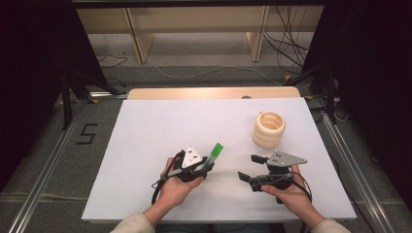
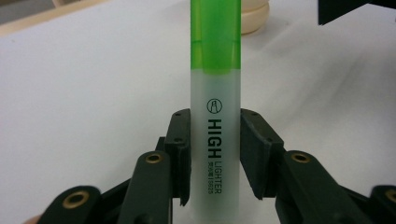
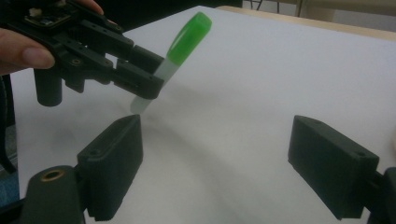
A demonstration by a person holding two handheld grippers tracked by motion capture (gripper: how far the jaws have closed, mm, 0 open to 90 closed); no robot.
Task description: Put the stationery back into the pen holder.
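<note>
High view: the left gripper [image 1: 206,167] hides the low end of the green highlighter [image 1: 214,154], tilted above the white surface [image 1: 145,131]; a ring stack [image 1: 268,129] stands far right.

Left gripper view: fingers [image 2: 180,140] pinch the highlighter – cap cut off.

Right gripper view: the right gripper [image 3: 224,163] gapes wide – empty.

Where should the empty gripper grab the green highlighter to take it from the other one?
Best on the green cap of the highlighter, probably from the right side. The left gripper already clamps the frosted barrel, so the cap, sticking up at a slant, is the free end. The right gripper is open wide enough.
</note>
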